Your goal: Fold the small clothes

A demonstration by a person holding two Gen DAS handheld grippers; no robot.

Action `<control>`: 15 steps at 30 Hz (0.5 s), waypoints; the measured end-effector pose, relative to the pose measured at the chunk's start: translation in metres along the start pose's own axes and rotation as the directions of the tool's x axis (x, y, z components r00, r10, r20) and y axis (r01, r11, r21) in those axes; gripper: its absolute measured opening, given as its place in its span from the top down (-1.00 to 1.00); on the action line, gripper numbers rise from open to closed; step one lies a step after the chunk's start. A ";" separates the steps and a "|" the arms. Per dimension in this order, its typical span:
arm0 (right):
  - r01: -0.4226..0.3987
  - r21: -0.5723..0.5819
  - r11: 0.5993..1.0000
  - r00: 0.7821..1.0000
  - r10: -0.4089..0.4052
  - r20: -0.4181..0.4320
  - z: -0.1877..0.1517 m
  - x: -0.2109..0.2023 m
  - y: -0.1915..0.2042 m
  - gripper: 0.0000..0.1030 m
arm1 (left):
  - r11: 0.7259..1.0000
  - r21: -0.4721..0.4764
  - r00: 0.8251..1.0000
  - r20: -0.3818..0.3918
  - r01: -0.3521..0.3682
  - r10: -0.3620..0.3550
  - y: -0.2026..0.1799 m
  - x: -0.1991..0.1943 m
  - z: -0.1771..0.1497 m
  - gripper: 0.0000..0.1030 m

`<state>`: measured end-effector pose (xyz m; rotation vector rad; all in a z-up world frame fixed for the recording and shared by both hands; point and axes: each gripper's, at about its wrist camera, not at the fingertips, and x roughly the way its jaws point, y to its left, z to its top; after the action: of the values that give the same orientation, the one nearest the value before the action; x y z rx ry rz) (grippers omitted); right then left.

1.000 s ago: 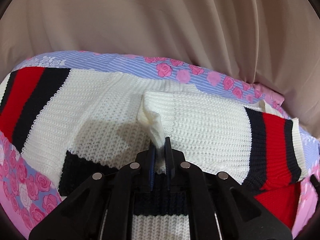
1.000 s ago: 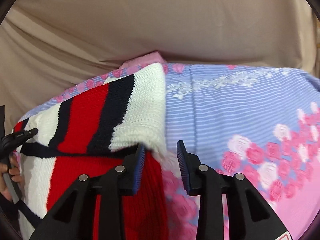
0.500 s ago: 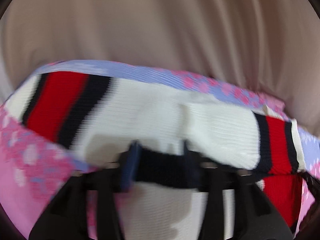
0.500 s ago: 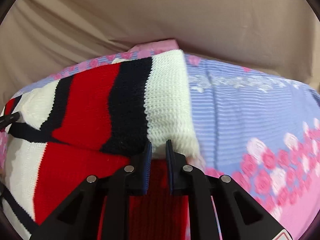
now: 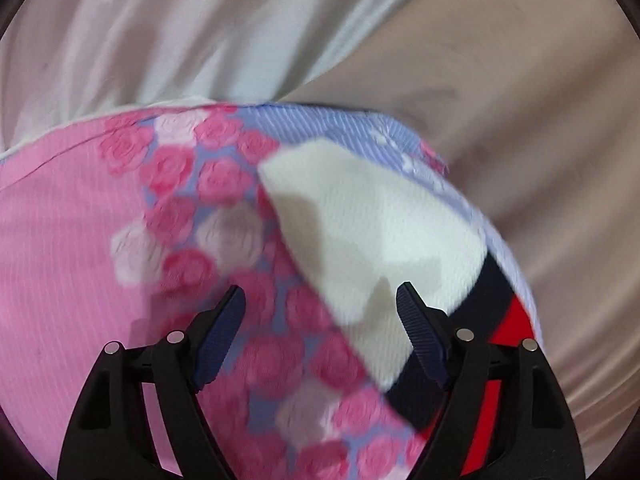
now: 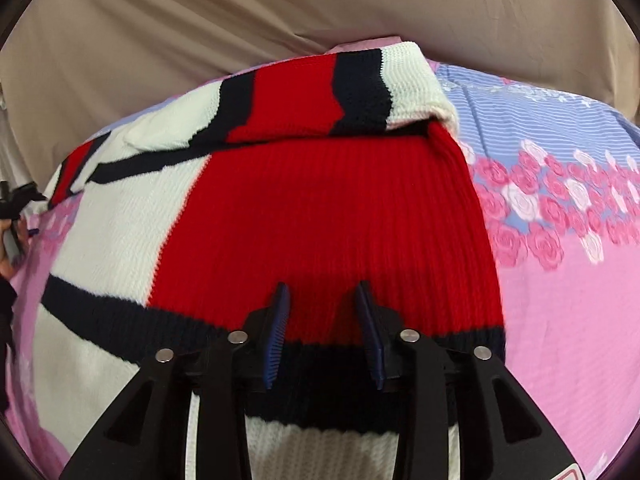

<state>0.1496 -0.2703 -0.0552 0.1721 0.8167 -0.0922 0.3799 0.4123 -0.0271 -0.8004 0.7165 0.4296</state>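
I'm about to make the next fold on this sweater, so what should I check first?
1. Left gripper empty: ok, jaws have just been opening, nothing pinched.
2. Right gripper free: ok, jaws have just been opening over the sweater, not pinching it.
3. Sleeve folded across the body: ok.
4. Sweater fully on the bedsheet: cannot tell, near hem hidden.
5. Left view sharp: not ok, blurred.

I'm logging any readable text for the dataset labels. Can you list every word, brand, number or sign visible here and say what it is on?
No text can be read in either view.
The sweater shows only red, white and dark stripes, no label.
The floral sheet carries a rose print, no words.
A white sticker with a red edge sits on the right gripper's body at the frame's bottom, cut off; nothing on it is legible.
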 end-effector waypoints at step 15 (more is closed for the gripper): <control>-0.023 -0.009 1.000 0.999 0.023 0.028 -0.003 0.000 0.006 -0.07 | 0.695 0.644 0.914 -0.014 0.319 -0.405 -0.263 -0.177 -0.149 0.85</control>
<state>0.1483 -0.2639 -0.0561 0.1713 0.7863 -0.0688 0.3530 0.1162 0.1586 -0.2412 0.5089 -0.1385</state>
